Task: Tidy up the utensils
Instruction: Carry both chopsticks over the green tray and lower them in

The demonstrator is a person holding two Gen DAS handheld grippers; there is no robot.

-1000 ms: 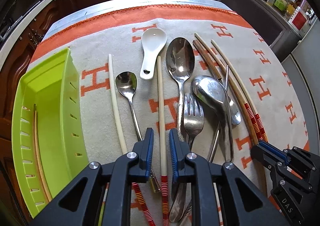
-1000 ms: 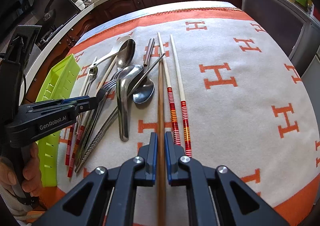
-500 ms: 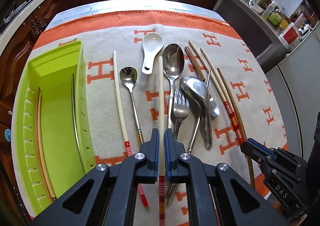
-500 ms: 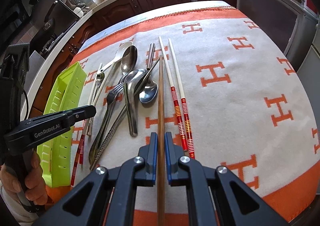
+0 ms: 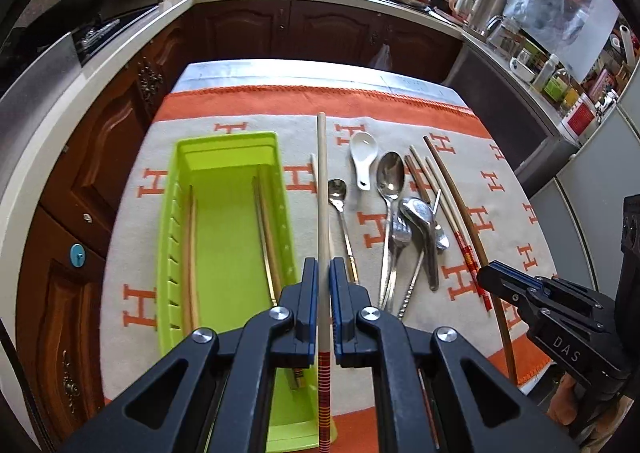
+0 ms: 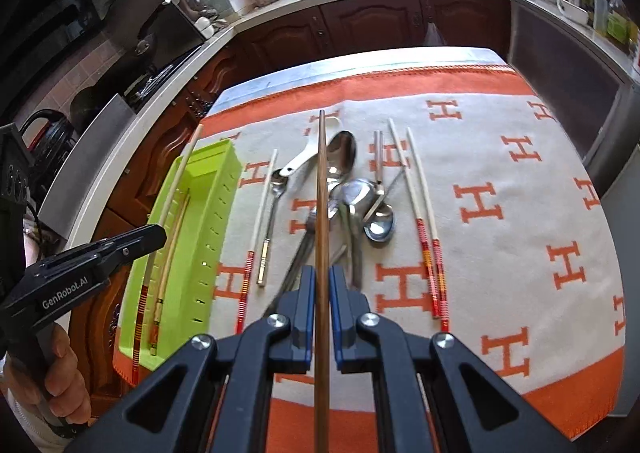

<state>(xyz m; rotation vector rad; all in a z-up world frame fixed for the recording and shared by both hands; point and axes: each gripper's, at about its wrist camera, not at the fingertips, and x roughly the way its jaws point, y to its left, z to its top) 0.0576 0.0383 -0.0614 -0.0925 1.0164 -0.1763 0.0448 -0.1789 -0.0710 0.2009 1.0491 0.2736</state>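
My left gripper (image 5: 324,293) is shut on a cream chopstick with red stripes (image 5: 323,189) and holds it in the air just right of the green tray (image 5: 228,141); in the right wrist view it (image 6: 176,177) hangs over the tray (image 6: 224,181). My right gripper (image 6: 322,293) is shut on a brown wooden chopstick (image 6: 321,181), lifted above the pile of metal spoons and a fork (image 6: 344,197). The tray holds chopsticks (image 5: 192,237) along its walls.
On the orange-and-cream cloth (image 6: 520,213) lie a white ceramic spoon (image 5: 363,157), a small spoon (image 5: 338,193), a cream chopstick (image 6: 260,213) and a striped pair (image 6: 420,213). Dark cabinets and counters surround the table.
Both grippers have risen with their chopsticks. My left gripper closed on the cream chopstick, lifted it off the cloth and moved left toward the tray. The right has drifted left over the spoons.
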